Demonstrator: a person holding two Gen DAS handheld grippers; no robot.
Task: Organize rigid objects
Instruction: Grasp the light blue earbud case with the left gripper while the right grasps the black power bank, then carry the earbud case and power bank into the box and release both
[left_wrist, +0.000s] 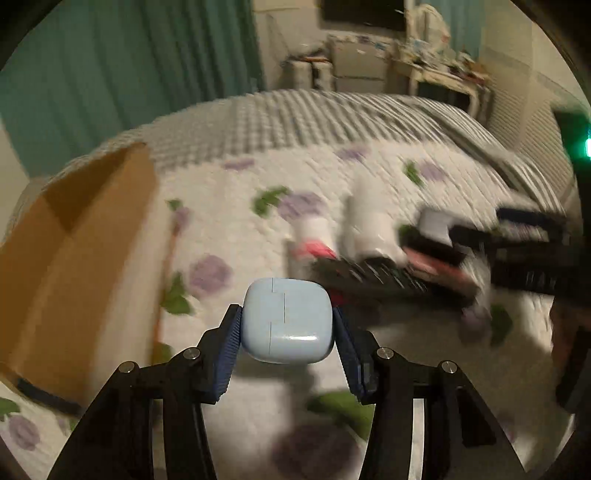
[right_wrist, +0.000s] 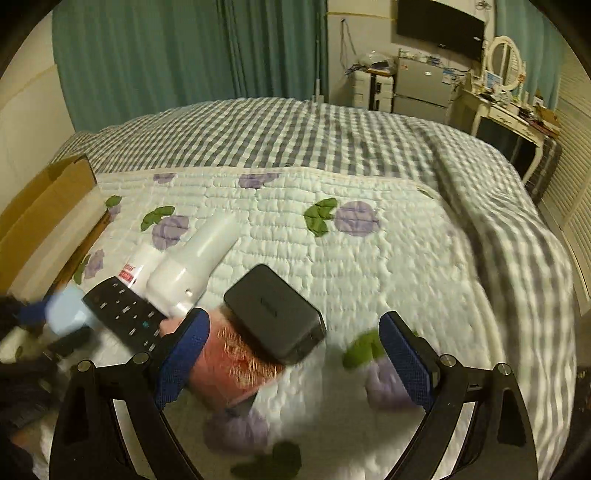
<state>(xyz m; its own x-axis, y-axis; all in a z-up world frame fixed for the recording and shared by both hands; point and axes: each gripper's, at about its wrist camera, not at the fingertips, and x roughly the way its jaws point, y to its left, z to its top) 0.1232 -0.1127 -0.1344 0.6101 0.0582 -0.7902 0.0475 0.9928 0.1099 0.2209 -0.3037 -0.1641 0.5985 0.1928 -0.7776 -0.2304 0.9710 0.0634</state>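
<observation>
1. Left wrist view: the left gripper (left_wrist: 287, 325) is clamped on a pale blue earbud case (left_wrist: 286, 319). The two blue pads press on its left and right sides, and the case is lifted above the quilt (left_wrist: 229, 221) with purple flowers.
2. To the left of this gripper stands an open cardboard box (left_wrist: 74, 258) on the bed; its flap is up.
3. Ahead and to the right of the gripper lies a blurred group of things: a black remote control (left_wrist: 373, 277), a white bottle (left_wrist: 369, 221) and a smaller white tube with a red label (left_wrist: 314, 236). The picture is too blurred here to tell whether they touch each other.
4. Far to the right the other gripper's black frame enters the view.
5. Right wrist view: the right gripper (right_wrist: 295, 354) has its jaws wide apart and holds nothing. Its left pad (right_wrist: 184, 354) is just beside a pink box (right_wrist: 236, 365).
6. A black rectangular device (right_wrist: 275, 314) lies on top of the pink box, between the two fingers but nearer to the left one.
7. Ahead and left of the gripper lie the remote control (right_wrist: 125, 314), the white bottle (right_wrist: 195, 262) and the tube (right_wrist: 142, 266), close together.
8. At the left edge the earbud case (right_wrist: 66, 310) shows, blurred, and farther left is the cardboard box (right_wrist: 48, 206).
</observation>
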